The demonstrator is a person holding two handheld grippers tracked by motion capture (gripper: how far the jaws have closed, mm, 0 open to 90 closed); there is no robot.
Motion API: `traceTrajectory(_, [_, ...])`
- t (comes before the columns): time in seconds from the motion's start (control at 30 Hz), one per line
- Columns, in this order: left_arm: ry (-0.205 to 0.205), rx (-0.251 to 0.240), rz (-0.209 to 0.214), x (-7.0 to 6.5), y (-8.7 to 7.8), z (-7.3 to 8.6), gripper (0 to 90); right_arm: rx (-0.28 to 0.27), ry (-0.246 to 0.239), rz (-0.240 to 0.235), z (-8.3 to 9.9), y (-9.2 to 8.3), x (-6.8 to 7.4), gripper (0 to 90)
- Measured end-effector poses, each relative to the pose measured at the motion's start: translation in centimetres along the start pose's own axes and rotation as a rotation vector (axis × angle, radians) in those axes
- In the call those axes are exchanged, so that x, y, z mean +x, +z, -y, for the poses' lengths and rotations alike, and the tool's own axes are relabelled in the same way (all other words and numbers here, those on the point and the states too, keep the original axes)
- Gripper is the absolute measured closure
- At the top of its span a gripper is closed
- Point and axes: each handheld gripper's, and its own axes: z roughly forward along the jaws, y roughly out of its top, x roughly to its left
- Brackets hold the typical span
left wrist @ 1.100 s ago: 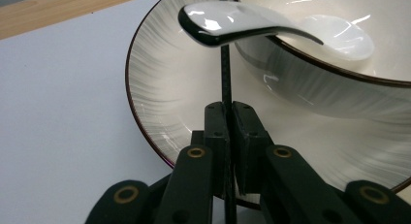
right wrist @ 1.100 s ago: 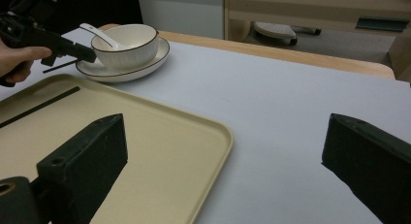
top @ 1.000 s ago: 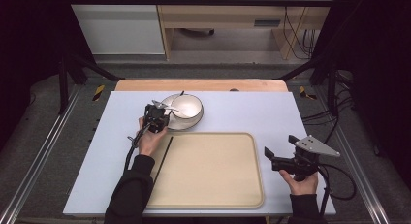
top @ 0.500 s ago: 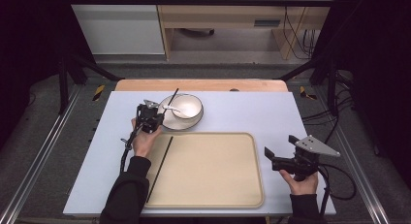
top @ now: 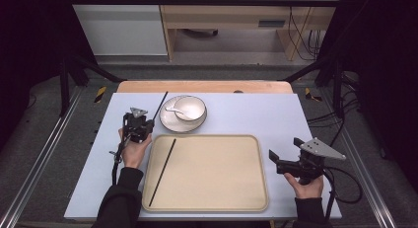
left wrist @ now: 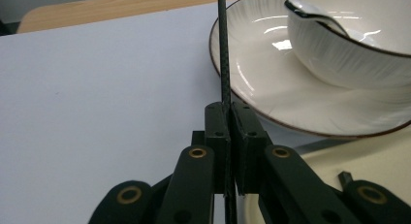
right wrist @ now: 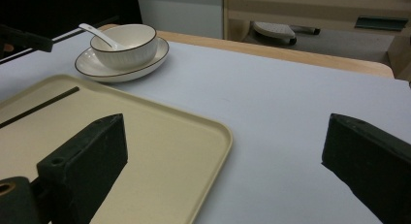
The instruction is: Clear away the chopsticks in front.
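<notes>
Your left gripper (top: 138, 125) is clamped on a thin black chopstick (left wrist: 224, 54) — near the table's far-left corner, beside the plate (top: 170, 123). A second chopstick (top: 163, 171) lies along the tray's (top: 217, 206) left edge. Your right gripper (top: 277, 158) gapes unladen.

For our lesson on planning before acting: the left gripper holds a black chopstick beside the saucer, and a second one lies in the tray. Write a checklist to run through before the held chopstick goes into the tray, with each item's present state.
1. Left gripper shut on the held chopstick: ok, the jaws pinch it.
2. Held chopstick clear of the saucer: cannot tell; in the left gripper view it runs along the rim.
3. Room in the tray beside the lying chopstick: ok, the rest of it is bare.
4. Bowl with spoon out of the path: ok, both sit on the saucer behind the tray.
5. Right gripper out of the way: ok, open, right of the tray.
</notes>
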Motion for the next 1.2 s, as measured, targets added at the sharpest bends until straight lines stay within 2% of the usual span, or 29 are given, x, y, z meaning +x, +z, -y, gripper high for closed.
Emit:
traceTrajectory(0.23, [-0.032, -0.035, -0.033, 0.0, -2.7, 1.0, 85.3, 0.005, -0.006, 0.004, 0.1, 0.0, 0.1, 2.6])
traceTrajectory(0.33, [-0.065, -0.065, -0.010, -0.2, -4.1, 1.4, 85.3, 0.000, -0.002, 0.000, 0.0, -0.1, 0.1, 2.6])
traceTrajectory(0.37, [-0.064, -0.072, -0.012, -0.4, -4.5, 1.6, 85.3, -0.001, -0.005, 0.001, 0.0, -0.1, 0.1, 2.6])
traceTrajectory(0.5, [-0.092, -0.110, -0.007, -1.1, -6.0, 2.6, 85.3, -0.008, -0.001, -0.001, -0.1, -0.3, 0.1, 2.6])
traceTrajectory(0.67, [-0.095, -0.149, -0.008, -2.2, -7.5, 4.1, 85.3, -0.008, -0.006, 0.002, -0.1, -0.4, 0.1, 2.6])
traceTrajectory(0.87, [-0.128, -0.171, 0.002, -3.3, -8.8, 6.4, 85.3, -0.007, -0.003, 0.002, -0.1, -0.3, 0.1, 2.6])
traceTrajectory(0.97, [-0.132, -0.189, -0.010, -3.9, -9.6, 7.1, 85.2, -0.006, -0.004, 0.002, -0.1, -0.3, 0.1, 2.6])
traceTrajectory(1.2, [-0.136, -0.227, -0.006, -5.3, -11.3, 8.5, 85.2, -0.008, -0.004, 0.003, -0.1, -0.4, 0.1, 2.6])
